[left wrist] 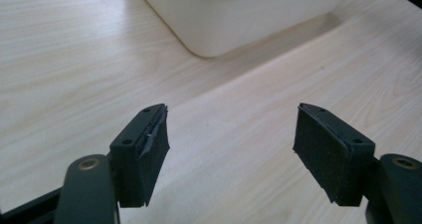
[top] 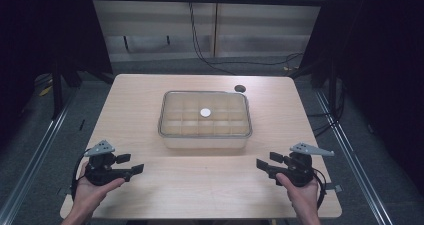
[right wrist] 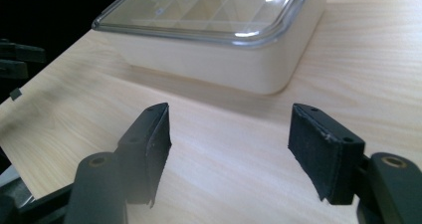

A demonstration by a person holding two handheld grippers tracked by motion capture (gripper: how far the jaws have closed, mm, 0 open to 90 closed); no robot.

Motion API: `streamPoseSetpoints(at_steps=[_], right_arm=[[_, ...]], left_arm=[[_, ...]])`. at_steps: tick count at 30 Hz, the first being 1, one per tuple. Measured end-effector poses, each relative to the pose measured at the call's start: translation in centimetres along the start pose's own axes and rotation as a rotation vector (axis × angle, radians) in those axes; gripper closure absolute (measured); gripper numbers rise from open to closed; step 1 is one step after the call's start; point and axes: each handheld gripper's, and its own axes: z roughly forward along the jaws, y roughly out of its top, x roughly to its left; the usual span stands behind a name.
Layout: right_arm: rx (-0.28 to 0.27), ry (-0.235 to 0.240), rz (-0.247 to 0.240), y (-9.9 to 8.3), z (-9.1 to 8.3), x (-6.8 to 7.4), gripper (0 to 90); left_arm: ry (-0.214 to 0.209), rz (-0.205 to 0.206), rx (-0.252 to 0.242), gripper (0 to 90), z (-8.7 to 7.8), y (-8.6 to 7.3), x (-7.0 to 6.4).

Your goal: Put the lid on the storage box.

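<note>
A cream box point(top: 205, 135) with a clear lid point(top: 205, 114) sits in the middle of the wooden table point(top: 150, 95). Its inside is split into several compartments, and a small white disc point(top: 205, 112) shows at the lid's centre. My left gripper point(top: 131, 165) rests at the near left, held in a hand, open and holding nothing. My right gripper point(top: 265, 163) rests at the near right, also open and holding nothing. In the left gripper view the box corner point(left wrist: 219, 30) lies ahead of the gripper point(left wrist: 229, 144). In the right gripper view the box point(right wrist: 224, 59) lies beyond the gripper point(right wrist: 229, 144).
A small dark round hole point(top: 240, 88) sits near the table's far edge, right of centre. Cables point(top: 200, 50) run across the floor behind the table. Metal rails point(top: 30, 150) flank the table on both sides.
</note>
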Motion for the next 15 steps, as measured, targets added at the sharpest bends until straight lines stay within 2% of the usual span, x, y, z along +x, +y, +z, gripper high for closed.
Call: streamPoseSetpoints(at_steps=[5,8,12,15], right_arm=[[0.013,-0.031,0.001,-1.4,-0.8,-0.1,31.8],[-0.006,-0.04,0.023,-2.4,-1.4,-0.3,30.8],[-0.037,-0.067,0.03,-3.2,-1.6,-0.9,29.1],[-0.035,-0.064,0.043,-3.6,-1.4,-0.9,27.8]], left_arm=[[0.01,-0.001,0.021,29.3,-0.1,-1.6,-0.5],[0.006,-0.002,0.045,29.2,0.2,-2.4,-0.6],[-0.001,0.008,0.082,29.3,0.7,-3.0,-1.0],[-0.006,0.005,0.067,29.2,0.6,-3.0,-1.2]])
